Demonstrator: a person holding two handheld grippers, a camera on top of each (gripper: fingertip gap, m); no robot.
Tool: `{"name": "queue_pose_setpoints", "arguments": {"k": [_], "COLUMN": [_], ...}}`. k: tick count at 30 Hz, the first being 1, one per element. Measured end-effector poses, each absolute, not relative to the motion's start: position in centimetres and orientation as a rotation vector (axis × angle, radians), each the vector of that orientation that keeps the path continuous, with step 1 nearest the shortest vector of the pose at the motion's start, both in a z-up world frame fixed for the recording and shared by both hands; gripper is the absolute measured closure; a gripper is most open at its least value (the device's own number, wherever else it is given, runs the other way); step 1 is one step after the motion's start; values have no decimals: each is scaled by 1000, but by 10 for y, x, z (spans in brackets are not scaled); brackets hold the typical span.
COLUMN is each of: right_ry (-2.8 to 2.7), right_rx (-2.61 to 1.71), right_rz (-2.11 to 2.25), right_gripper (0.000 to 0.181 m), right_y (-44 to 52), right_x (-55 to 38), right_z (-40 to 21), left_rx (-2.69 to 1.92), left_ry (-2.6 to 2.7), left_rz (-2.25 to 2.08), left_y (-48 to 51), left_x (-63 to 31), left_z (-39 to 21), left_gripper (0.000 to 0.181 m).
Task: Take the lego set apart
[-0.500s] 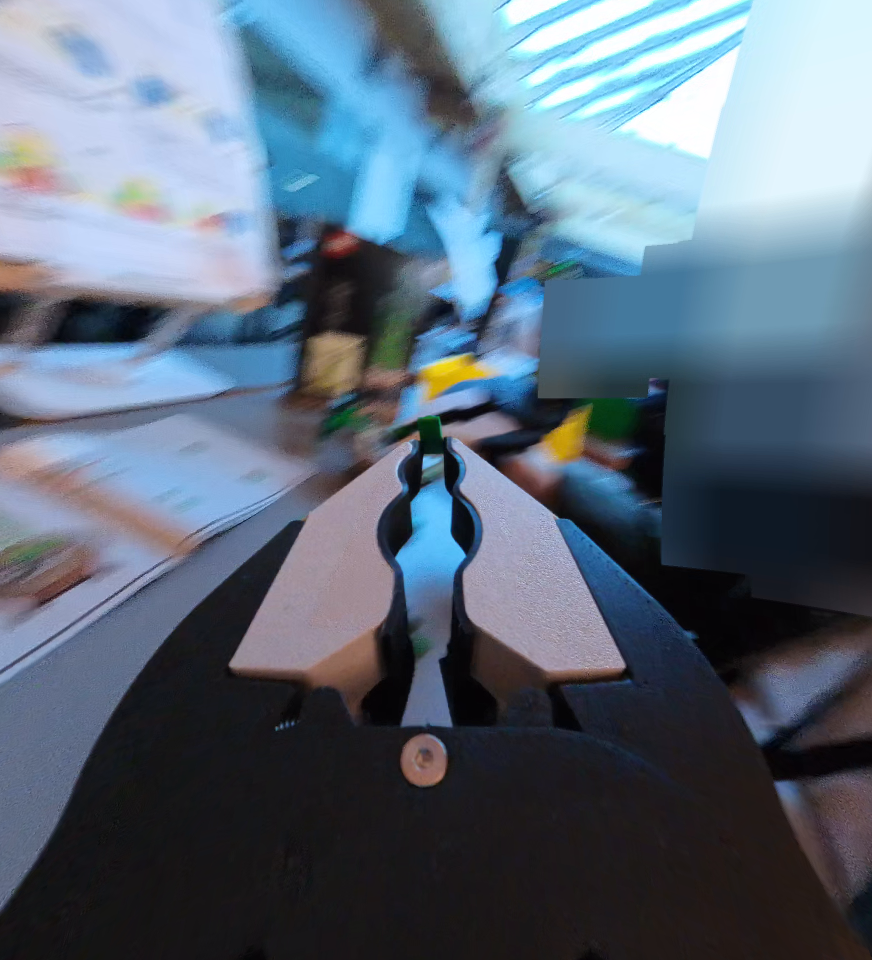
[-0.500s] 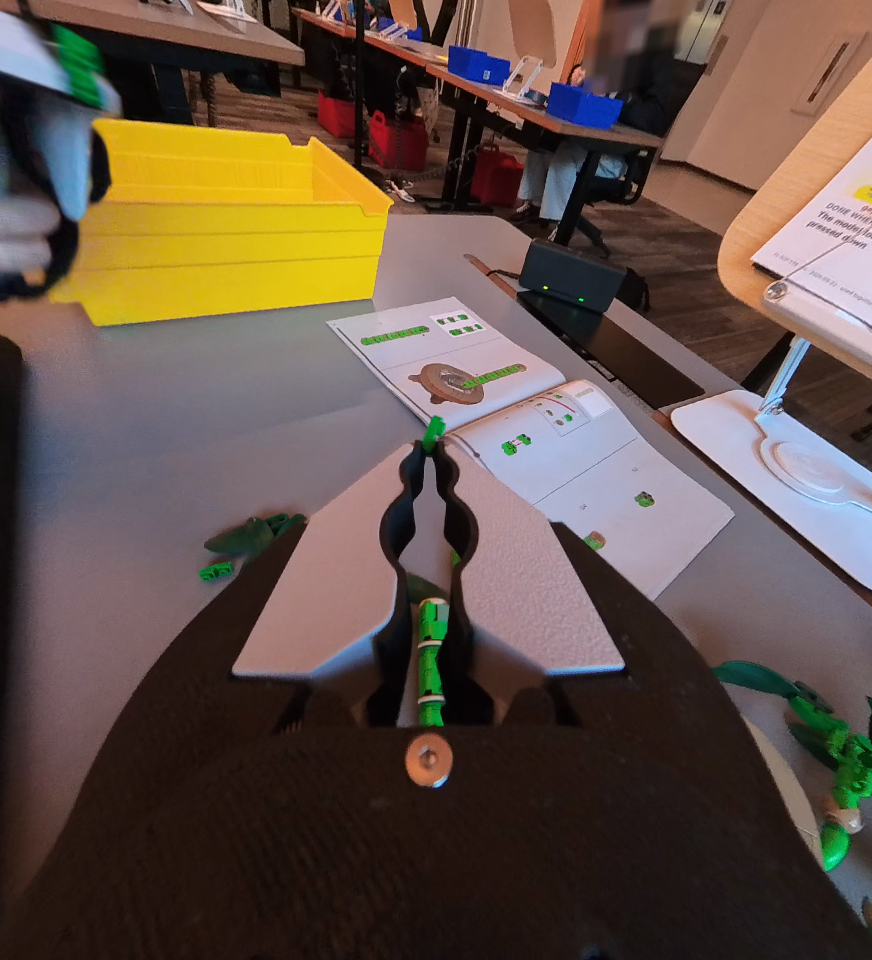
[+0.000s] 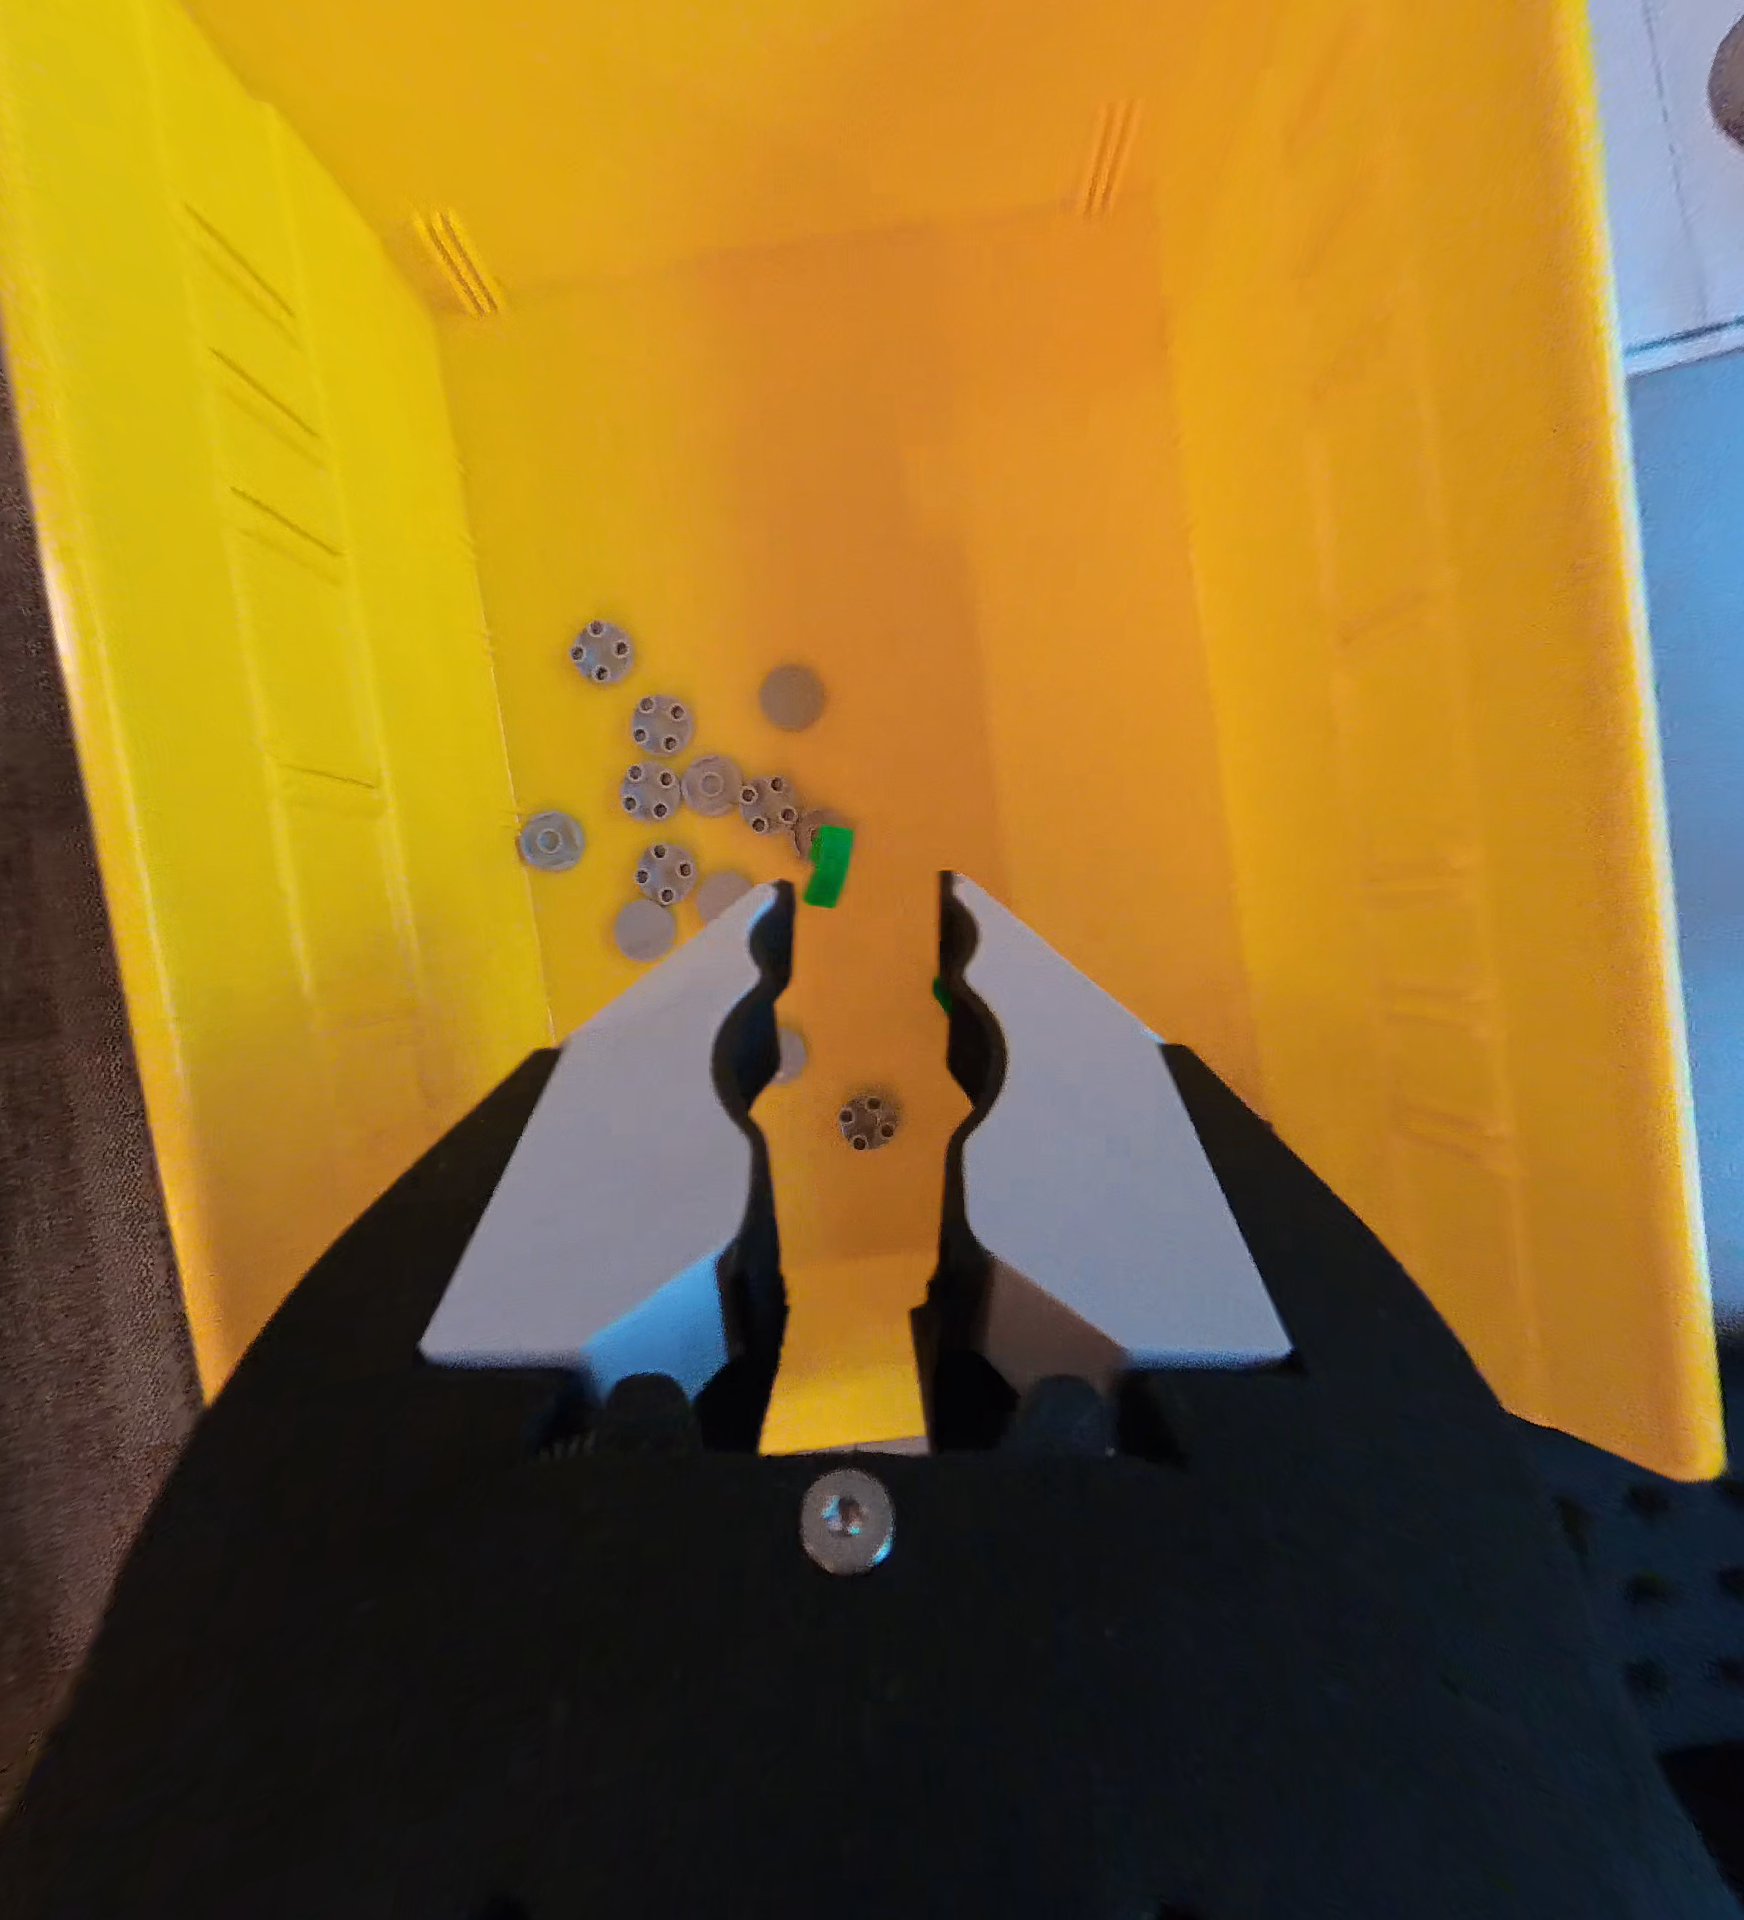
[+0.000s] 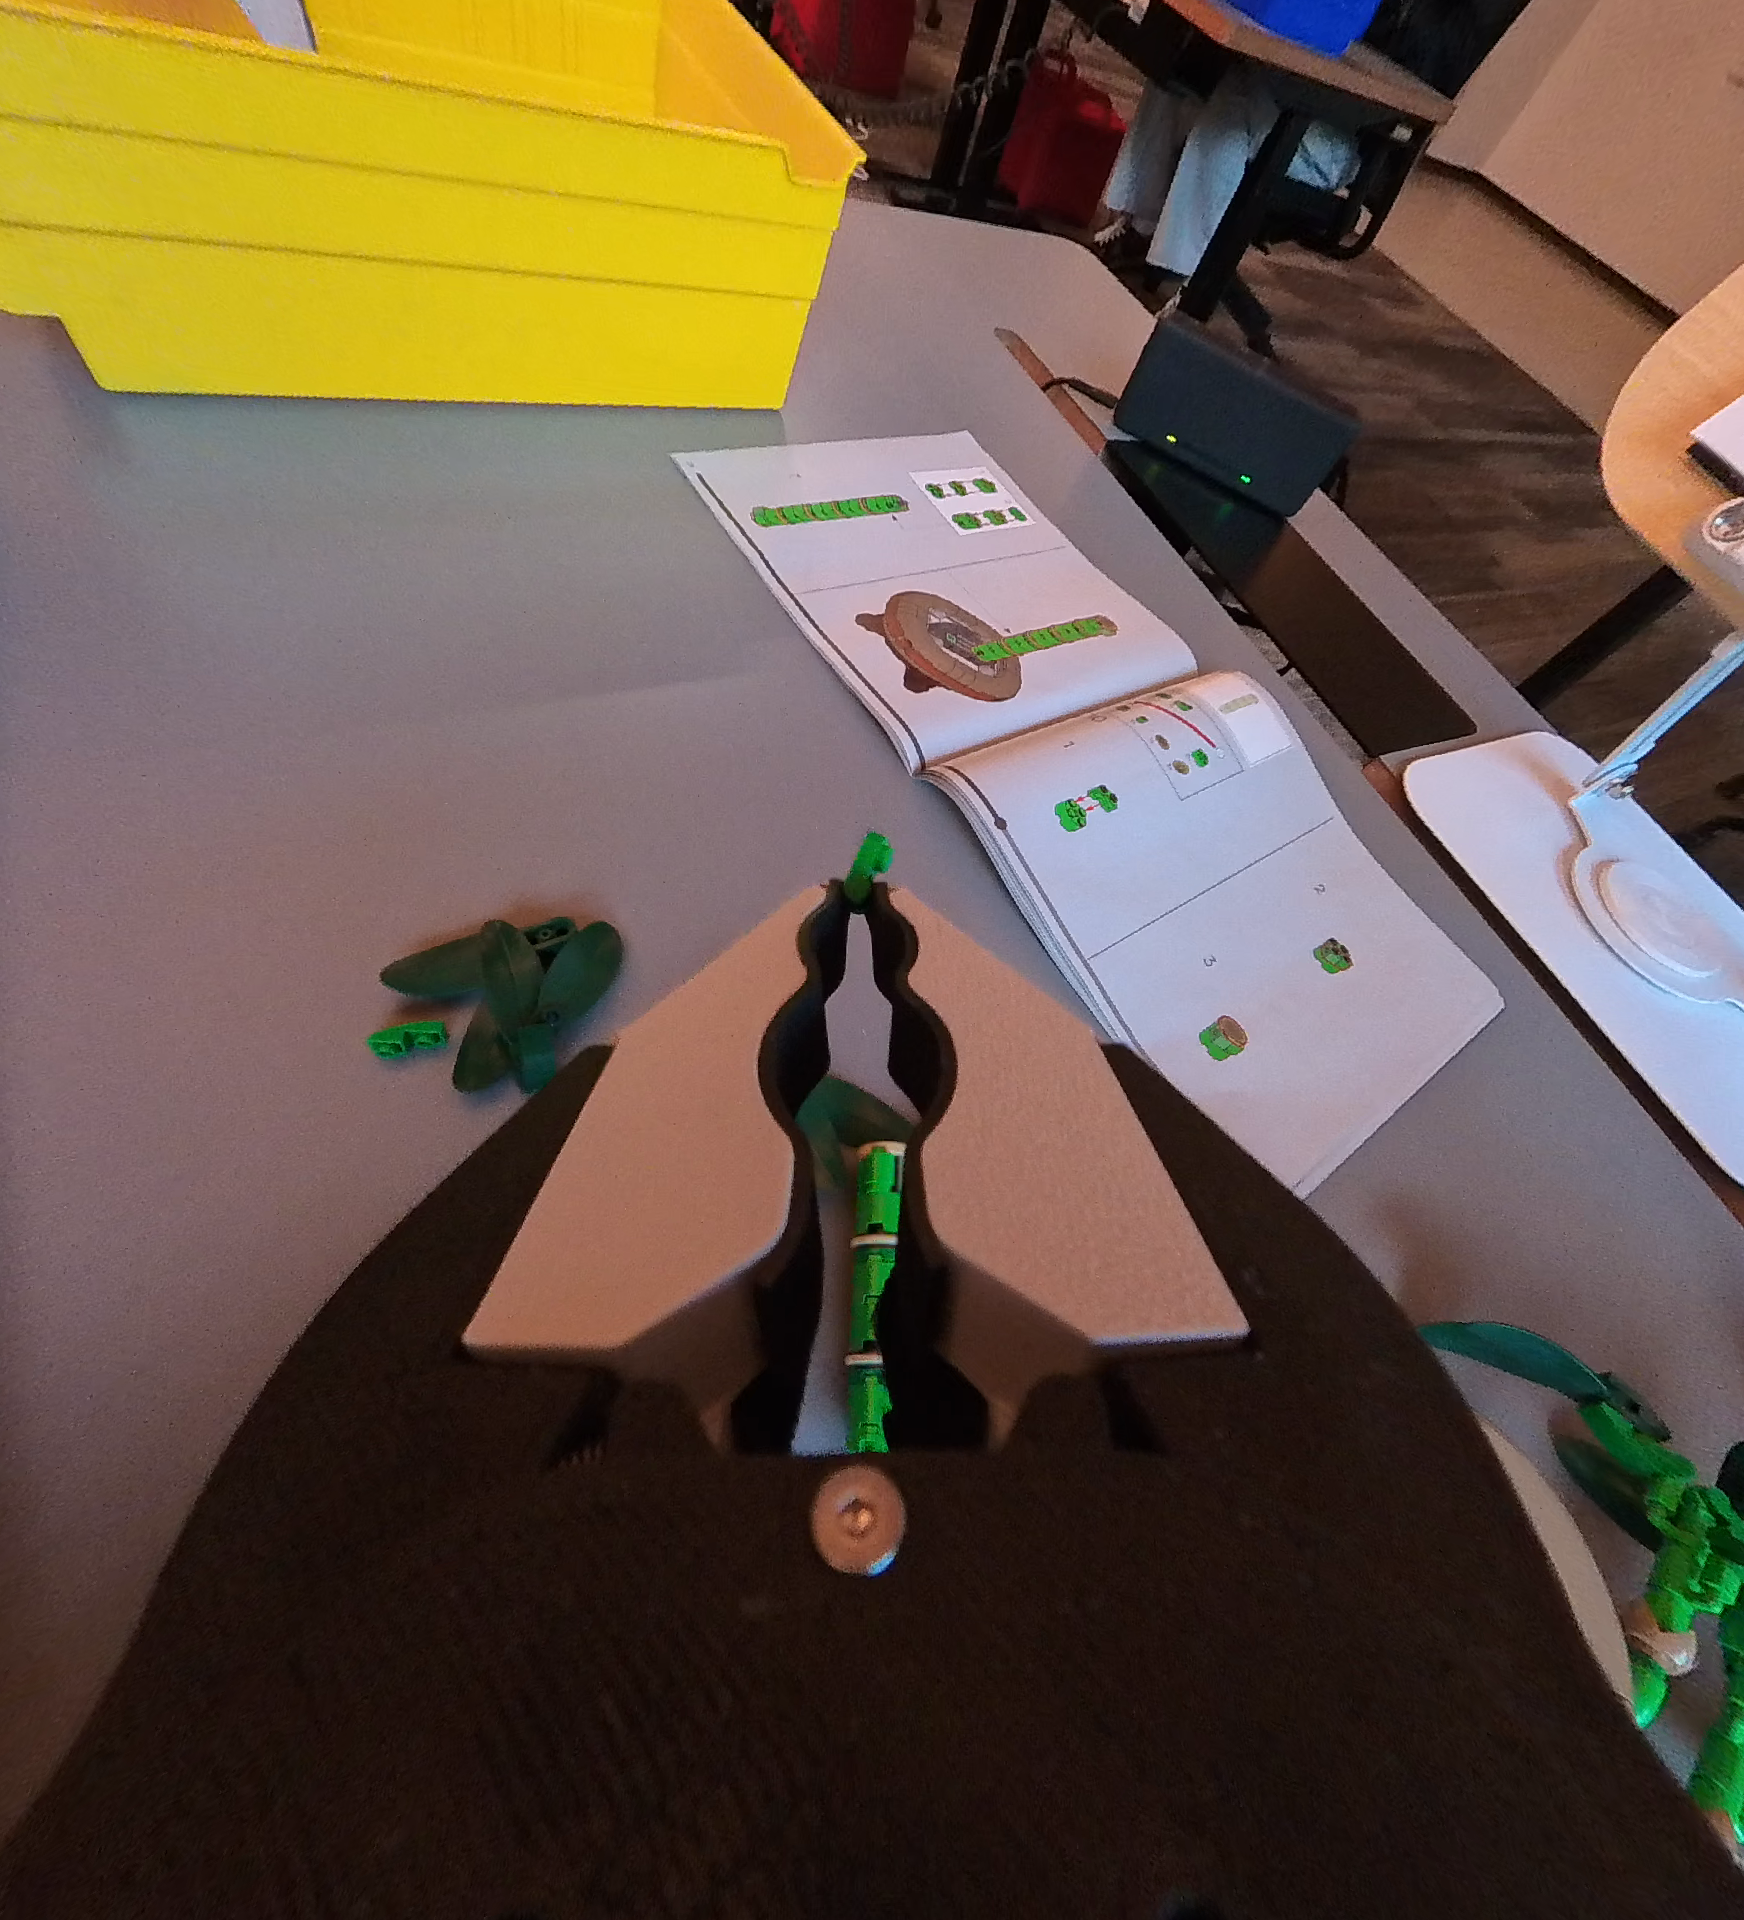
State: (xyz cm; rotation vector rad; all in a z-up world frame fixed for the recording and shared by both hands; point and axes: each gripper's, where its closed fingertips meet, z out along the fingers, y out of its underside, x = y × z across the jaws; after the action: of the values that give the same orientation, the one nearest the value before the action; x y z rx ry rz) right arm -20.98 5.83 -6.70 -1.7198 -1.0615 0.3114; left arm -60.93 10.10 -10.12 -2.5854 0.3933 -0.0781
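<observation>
Green brick (image 3: 828, 867) drops mid-frame into the yellow bin (image 3: 255, 727) from parted left jaws; right jaws, clamped on the stem (image 4: 870, 1288), need regripping next.

I'm looking straight down into the deep yellow plastic bin (image 3: 1367, 727), walls (image 3: 255, 727) close on both sides, so there's little sideways room in here. On its floor, a scatter of small grey round studs (image 3: 660, 790) and a small green brick (image 3: 828, 864) sit left of centre; the right half is bare. On the right wrist view, the grey table (image 4: 328, 644) lies wide open between the bin and the loose dark green leaf pieces (image 4: 515, 987). The open white instruction booklet (image 4: 1107, 790) blocks the right.
</observation>
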Motion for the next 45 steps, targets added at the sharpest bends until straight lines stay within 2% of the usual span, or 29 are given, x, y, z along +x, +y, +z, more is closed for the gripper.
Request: {"name": "queue_pose_setpoints", "arguments": {"k": [5,7,12,15,19,29,45], "right_ry": [-1043,-1031,-992,-940,-975,-1336,-1522], "right_rx": [-1709,-1659,-1392,-1335,-1327,-1207,-1189], "right_rz": [320,346,740,1016,1055,655,690], "right_gripper": [179,179,179,179,179,179,179], "right_y": [60,58,20,4,0,-21,-41], "right_x": [-209,-212,-239,-244,-245,-259,-266], "right_z": [-65,-56,-8,8,6,-19,-40], "left_rx": [-2501,-2395,-1939,-1736,-1598,-1310,-1210], "left_ry": [404,393,647,847,994,1434,1699], "left_rz": [-135,-240,-748,-898,-1058,-578,-334], "left_y": [105,104,52,12,-15,-24,-44], "left_x": [-604,-588,-462,-386,-310,-252,-251], "left_z": [-90,-70,4,21,26,-1,-36], "left_gripper": [142,143,149,156,160,166,176]}}
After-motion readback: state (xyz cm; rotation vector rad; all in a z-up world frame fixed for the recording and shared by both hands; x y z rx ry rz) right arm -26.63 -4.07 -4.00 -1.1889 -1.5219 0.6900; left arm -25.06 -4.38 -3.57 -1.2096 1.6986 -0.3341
